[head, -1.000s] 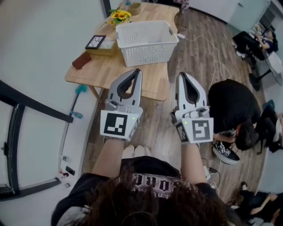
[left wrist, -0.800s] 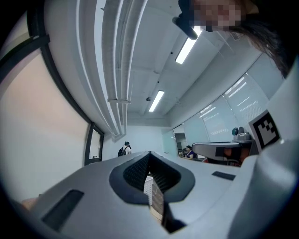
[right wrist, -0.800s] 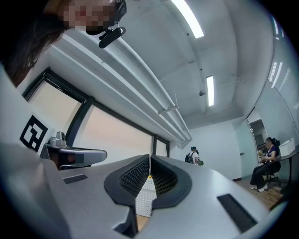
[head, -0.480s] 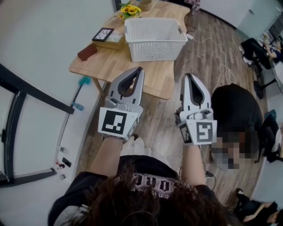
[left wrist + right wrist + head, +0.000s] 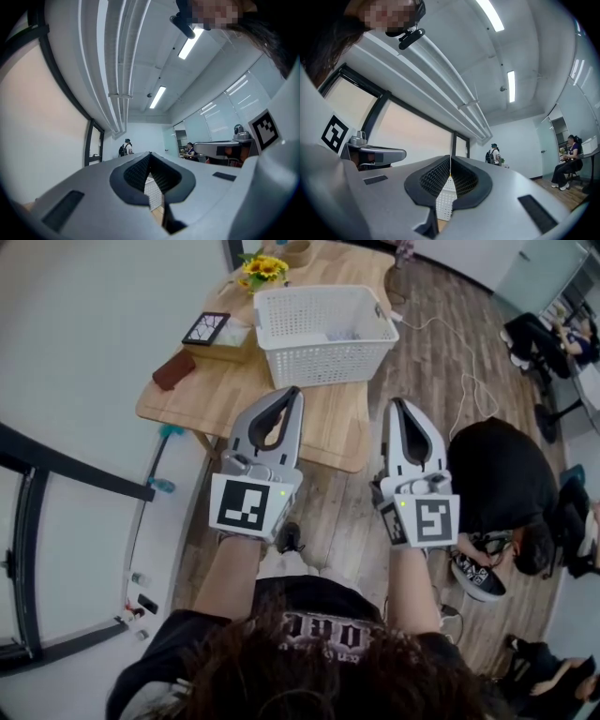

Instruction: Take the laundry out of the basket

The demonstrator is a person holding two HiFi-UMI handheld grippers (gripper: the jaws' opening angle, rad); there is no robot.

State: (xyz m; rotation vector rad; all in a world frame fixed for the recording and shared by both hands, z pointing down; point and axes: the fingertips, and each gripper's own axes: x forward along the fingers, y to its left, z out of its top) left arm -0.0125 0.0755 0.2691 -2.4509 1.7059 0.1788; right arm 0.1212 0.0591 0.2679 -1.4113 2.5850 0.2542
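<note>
Basket (image 5: pixel 323 357): sth pale inside, near its right wall, too small to tell what. Counter (image 5: pixel 202 395): front edge, below the basket, partly hidden behind tips of left hand-held gripper (image 5: pixel 293 390) & right hand-held gripper (image 5: pixel 398 401). Far end beyond the basket is cut by the top edge, along w/ a tan bowl-like thing (image 5: pixel 298 251). Flat dark thing (image 5: pixel 204 328) left of basket: its pattern can't be read. In both gripper views the basket shows only as a mesh sliver thru the gap behind the meeting tips, rest blocked by gripper bodies. Seated people (image 5: pixel 553 329) far right of basket: cut by the right edge.
</note>
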